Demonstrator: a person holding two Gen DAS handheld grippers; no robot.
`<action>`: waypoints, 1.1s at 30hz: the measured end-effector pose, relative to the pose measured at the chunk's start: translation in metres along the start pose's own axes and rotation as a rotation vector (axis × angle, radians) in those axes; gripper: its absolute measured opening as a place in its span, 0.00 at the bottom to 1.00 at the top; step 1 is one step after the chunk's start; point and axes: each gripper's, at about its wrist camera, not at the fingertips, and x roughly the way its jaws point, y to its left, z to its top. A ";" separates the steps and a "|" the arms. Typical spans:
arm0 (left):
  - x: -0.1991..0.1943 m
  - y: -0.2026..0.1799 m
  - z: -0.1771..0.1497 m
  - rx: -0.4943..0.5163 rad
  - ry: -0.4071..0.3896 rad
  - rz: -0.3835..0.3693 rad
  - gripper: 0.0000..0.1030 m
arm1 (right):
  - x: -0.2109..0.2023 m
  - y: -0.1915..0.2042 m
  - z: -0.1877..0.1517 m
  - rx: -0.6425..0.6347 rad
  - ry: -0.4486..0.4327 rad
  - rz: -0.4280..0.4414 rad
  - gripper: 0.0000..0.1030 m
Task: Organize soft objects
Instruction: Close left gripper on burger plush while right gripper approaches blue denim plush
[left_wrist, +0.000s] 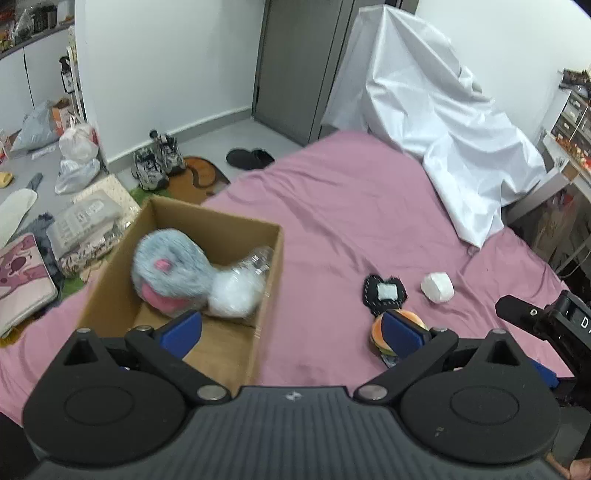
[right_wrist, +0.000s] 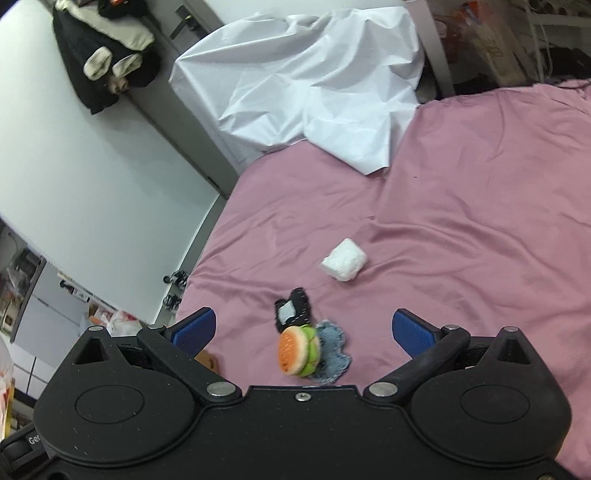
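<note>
now | left gripper (left_wrist: 291, 330) wide over box (left_wrist: 275, 266) rim | right gripper (right_wrist: 301, 330) wide above burger plush (right_wrist: 297, 350)

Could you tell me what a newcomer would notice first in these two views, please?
A fluffy grey plush lies in the cardboard box on the pink bed, left of the open left claw. A burger toy sits between the open right claw fingers, and a white sheet is heaped beyond.
</note>
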 end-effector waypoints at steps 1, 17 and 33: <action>0.002 -0.003 0.000 -0.003 0.007 -0.003 1.00 | 0.001 -0.003 0.000 0.013 0.004 0.000 1.00; 0.055 -0.061 -0.011 0.019 0.067 -0.002 0.99 | 0.023 -0.050 0.003 0.162 0.078 -0.012 1.00; 0.105 -0.088 -0.020 -0.032 0.133 -0.032 0.94 | 0.055 -0.082 0.000 0.285 0.187 0.030 0.69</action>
